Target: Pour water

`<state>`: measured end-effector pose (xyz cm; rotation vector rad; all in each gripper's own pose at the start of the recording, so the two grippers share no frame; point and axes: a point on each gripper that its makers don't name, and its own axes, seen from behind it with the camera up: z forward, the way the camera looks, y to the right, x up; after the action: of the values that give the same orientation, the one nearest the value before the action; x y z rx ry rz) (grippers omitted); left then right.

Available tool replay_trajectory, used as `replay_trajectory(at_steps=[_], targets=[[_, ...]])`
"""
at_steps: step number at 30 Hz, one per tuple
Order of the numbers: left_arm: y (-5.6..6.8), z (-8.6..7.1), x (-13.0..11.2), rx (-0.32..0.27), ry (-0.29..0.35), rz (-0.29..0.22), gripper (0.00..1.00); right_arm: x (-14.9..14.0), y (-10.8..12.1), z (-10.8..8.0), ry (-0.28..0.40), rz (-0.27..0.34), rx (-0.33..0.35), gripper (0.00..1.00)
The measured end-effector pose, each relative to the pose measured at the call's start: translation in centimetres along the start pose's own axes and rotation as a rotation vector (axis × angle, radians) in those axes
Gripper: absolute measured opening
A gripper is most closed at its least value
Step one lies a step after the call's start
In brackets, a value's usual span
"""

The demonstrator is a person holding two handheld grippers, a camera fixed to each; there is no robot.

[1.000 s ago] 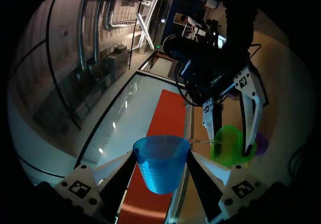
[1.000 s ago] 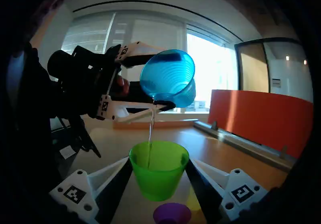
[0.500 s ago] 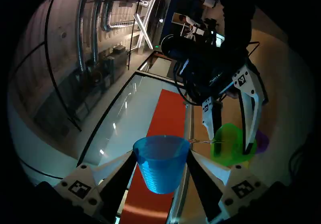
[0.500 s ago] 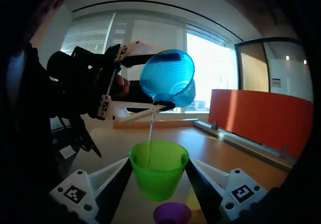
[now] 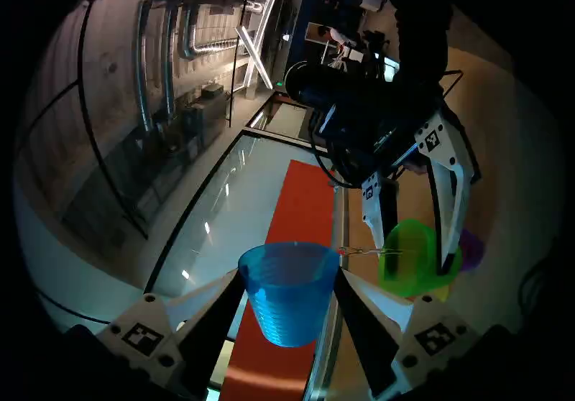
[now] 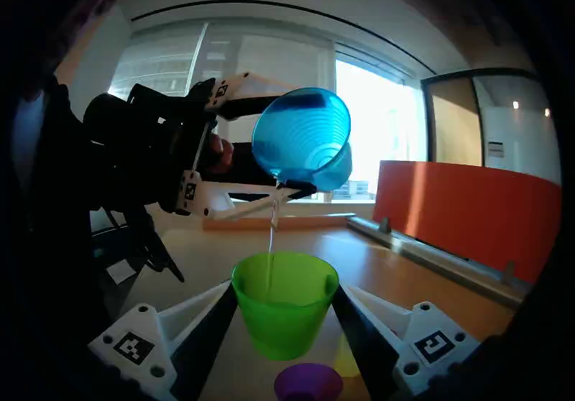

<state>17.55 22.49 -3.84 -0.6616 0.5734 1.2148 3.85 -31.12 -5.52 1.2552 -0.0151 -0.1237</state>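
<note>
Trickling water [image 6: 271, 239] from tilted blue cup [image 6: 302, 139] into upright green cup [image 6: 285, 311]

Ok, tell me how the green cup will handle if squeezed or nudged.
The green cup looks like thin translucent plastic, so it probably flexes under a harder squeeze. It tapers to a narrow base, so it may tip easily. Water from the blue cup is landing in it, likely adding weight.
</note>
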Motion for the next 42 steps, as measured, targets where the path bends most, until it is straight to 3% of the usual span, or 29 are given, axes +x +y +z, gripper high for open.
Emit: replay_trajectory(at_steps=[42], targets=[[0.17, 0.03, 0.25, 0.003, 0.007, 0.064, 0.85, -0.06, -0.16, 0.13, -0.002, -0.003, 0.002, 0.9]])
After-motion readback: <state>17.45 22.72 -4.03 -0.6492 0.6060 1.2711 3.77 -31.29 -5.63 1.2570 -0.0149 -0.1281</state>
